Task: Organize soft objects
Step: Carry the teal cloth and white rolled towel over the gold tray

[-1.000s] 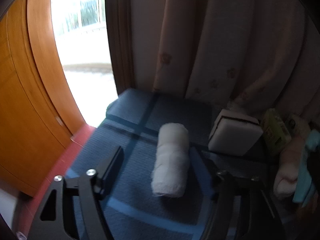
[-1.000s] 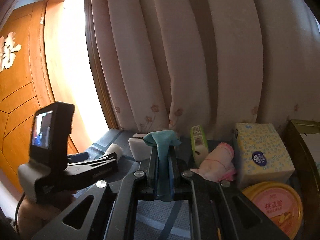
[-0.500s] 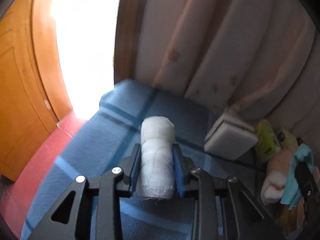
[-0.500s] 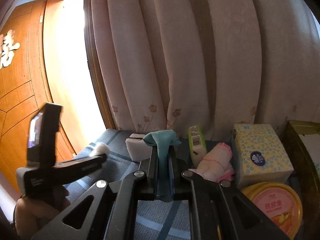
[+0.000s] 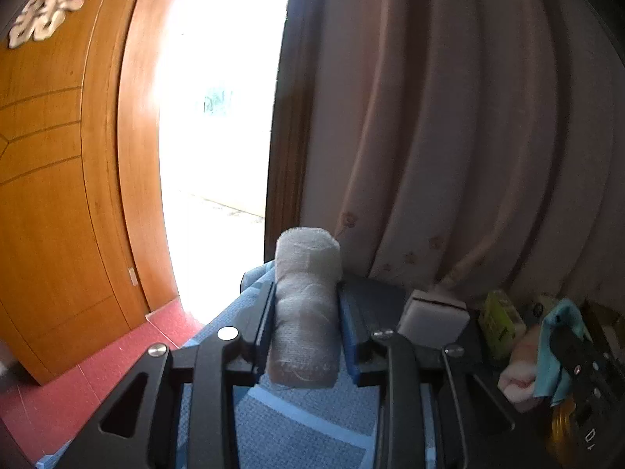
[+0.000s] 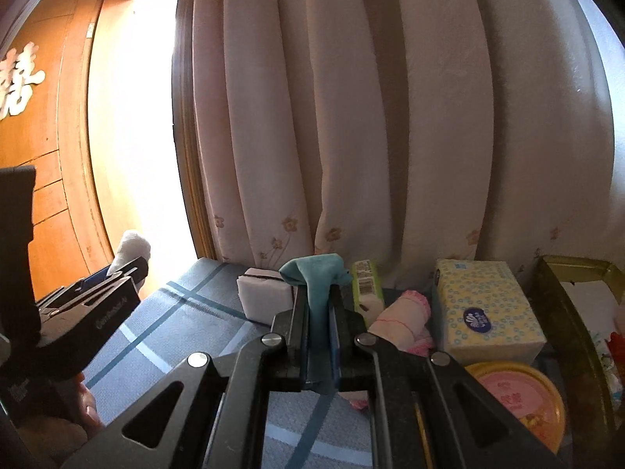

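1. The white roll (image 5: 304,312) is clamped lengthwise between the pads of the left gripper (image 5: 304,314), clear of the blue cloth (image 5: 281,426) on the table; its far end pokes past the fingertips. The jaws have just closed on it, and the sides look squeezed in. Being soft gauze or towelling, it could slide out forward if the gripper tips further down, since nothing stops it at the front.

2. A loose wrap end may be hanging under the roll; I cannot tell. If so, it could unwind in transit.

3. The right gripper (image 6: 318,314) is pinched shut on the teal cloth (image 6: 314,277), which sticks up above the pads and hangs a little below them. Only a thin fold is caught, so a quick swing might pull it free.

4. Both hands are loaded. Setting either item down among the row at the curtain (image 6: 351,117) risks nudging neighbours: the white sponge (image 6: 261,299), the green pack (image 6: 367,281), the pink roll (image 6: 402,322) and the tissue box (image 6: 484,305) sit close together, some touching.

5. The round tub (image 6: 519,394) lies just under the right gripper's side; a low pass could knock it.

6. The left gripper is near the table's edge by the door (image 5: 58,195); a drop there would likely land on the red floor (image 5: 97,371).
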The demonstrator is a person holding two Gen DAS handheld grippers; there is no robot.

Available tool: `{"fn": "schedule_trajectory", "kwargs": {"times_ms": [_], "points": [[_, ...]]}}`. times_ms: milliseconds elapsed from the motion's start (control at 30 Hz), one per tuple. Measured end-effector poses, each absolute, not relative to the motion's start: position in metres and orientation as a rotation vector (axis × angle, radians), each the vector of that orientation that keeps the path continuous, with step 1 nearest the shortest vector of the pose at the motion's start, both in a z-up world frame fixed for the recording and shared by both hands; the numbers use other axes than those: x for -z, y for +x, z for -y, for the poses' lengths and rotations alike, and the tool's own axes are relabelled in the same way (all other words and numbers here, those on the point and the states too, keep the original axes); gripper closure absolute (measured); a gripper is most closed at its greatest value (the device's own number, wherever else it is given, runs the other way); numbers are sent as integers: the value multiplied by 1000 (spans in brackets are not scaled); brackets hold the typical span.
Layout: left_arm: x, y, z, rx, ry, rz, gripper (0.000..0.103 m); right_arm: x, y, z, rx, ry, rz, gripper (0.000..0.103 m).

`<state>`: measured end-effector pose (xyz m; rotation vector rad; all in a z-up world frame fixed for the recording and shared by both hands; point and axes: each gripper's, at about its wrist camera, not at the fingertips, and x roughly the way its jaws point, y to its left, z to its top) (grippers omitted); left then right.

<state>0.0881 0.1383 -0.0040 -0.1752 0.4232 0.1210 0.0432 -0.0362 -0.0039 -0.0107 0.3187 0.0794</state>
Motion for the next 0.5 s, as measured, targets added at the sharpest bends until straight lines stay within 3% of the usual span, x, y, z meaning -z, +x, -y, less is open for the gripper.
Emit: {"fn": "schedule_trajectory", "kwargs": {"times_ms": [233,500], "points": [[2,69,-102,-127,-33,-329,73,4,26,41,-70,-59,-294,94],[-1,54,-92,-104,-38,-340,73,6,8,53,-44,-100,-256,94]]}}
